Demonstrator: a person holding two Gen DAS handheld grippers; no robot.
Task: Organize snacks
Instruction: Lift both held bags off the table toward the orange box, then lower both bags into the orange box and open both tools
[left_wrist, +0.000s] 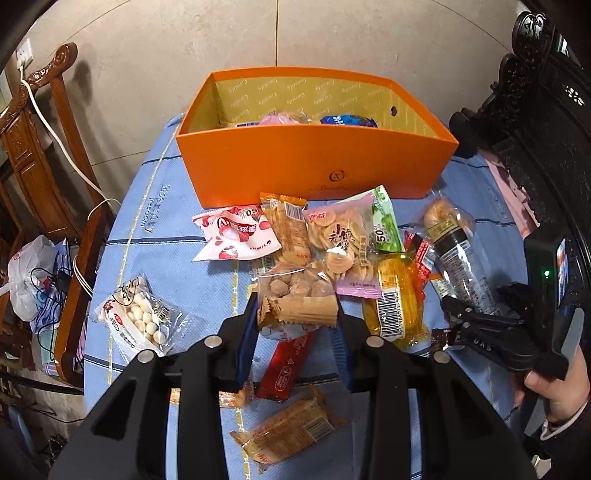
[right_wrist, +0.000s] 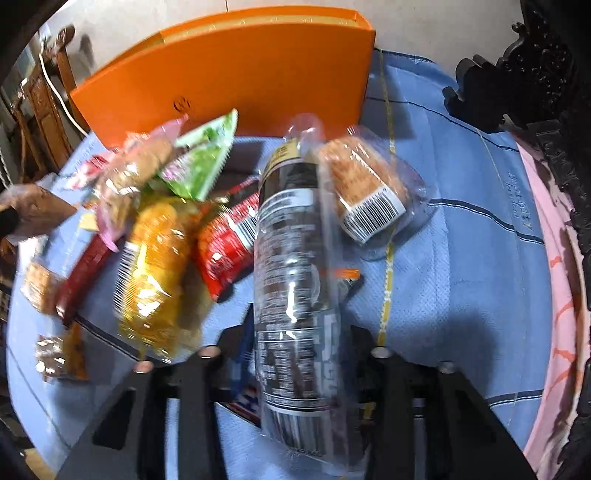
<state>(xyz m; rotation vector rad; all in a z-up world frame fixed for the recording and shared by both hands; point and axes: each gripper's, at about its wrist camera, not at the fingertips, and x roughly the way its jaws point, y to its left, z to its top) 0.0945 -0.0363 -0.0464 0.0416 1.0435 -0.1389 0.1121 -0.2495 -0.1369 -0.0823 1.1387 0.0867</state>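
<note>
My left gripper (left_wrist: 296, 319) is shut on a clear packet of brown round snacks (left_wrist: 295, 295) in front of the snack pile. The orange box (left_wrist: 314, 166) stands open behind the pile, holding a pink packet (left_wrist: 280, 118) and a blue packet (left_wrist: 349, 120). My right gripper (right_wrist: 301, 332) is open, its fingers on either side of a long clear tube packet with dark print (right_wrist: 291, 280); I see no pad pressing on it. From the left wrist view the right gripper (left_wrist: 456, 314) sits at the near end of that tube packet (left_wrist: 461, 266).
Loose snacks lie on the blue checked cloth (left_wrist: 177, 258): a white-and-red packet (left_wrist: 236, 236), pink cracker packet (left_wrist: 343, 247), yellow packet (right_wrist: 155, 266), red packet (right_wrist: 225, 243), wrapped bread (right_wrist: 362, 188), white-ball packet (left_wrist: 140, 317). A wooden chair (left_wrist: 48, 147) stands left, dark carved furniture (left_wrist: 535, 110) right.
</note>
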